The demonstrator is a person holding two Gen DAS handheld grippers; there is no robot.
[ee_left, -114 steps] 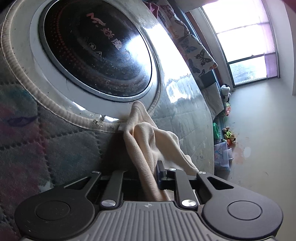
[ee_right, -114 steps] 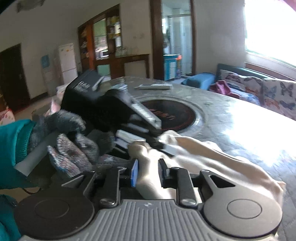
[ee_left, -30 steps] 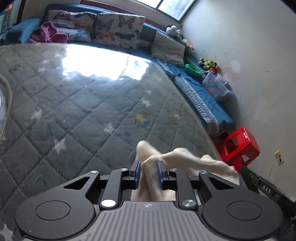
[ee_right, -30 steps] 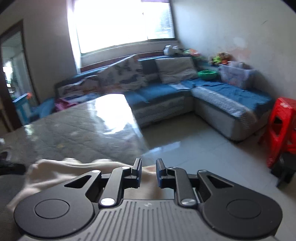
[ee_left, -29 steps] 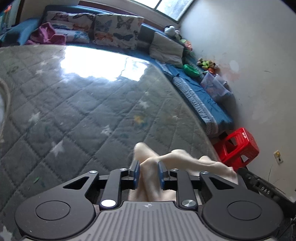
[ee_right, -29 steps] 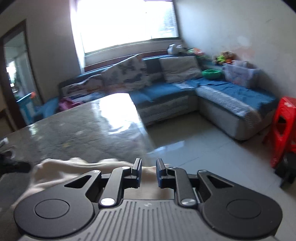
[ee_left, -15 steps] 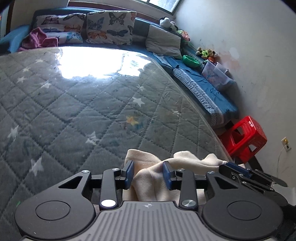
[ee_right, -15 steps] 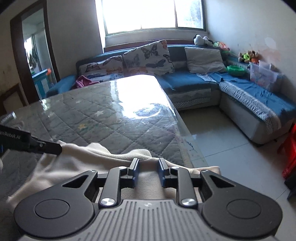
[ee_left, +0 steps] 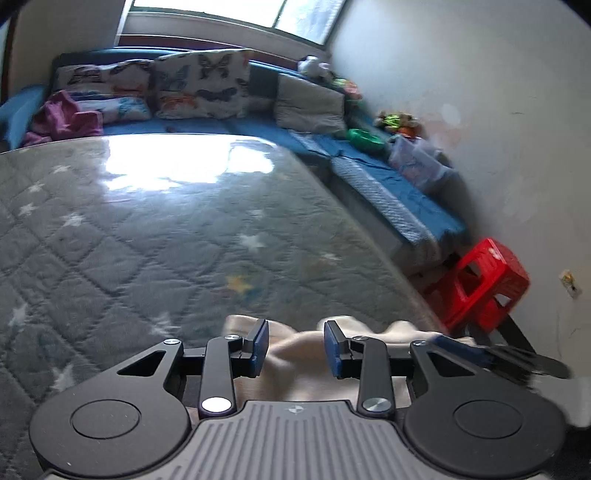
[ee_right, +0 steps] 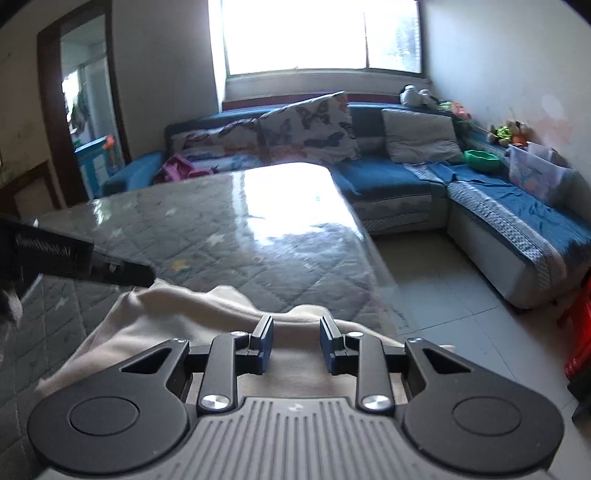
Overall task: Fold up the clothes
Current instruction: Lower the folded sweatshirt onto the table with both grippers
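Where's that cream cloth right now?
The cream cloth lies on the quilted table near its corner, just ahead of both open grippers, right and left.

The right hand-held gripper point(ee_right: 296, 341) hangs with jaws apart over cream cloth point(ee_right: 184, 317) on the quilted table point(ee_right: 236, 236).

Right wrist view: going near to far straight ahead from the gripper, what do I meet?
Right gripper, jaws open → cream cloth lying under it → quilted table top with the bright glare → butterfly cushions on the blue sofa → window.
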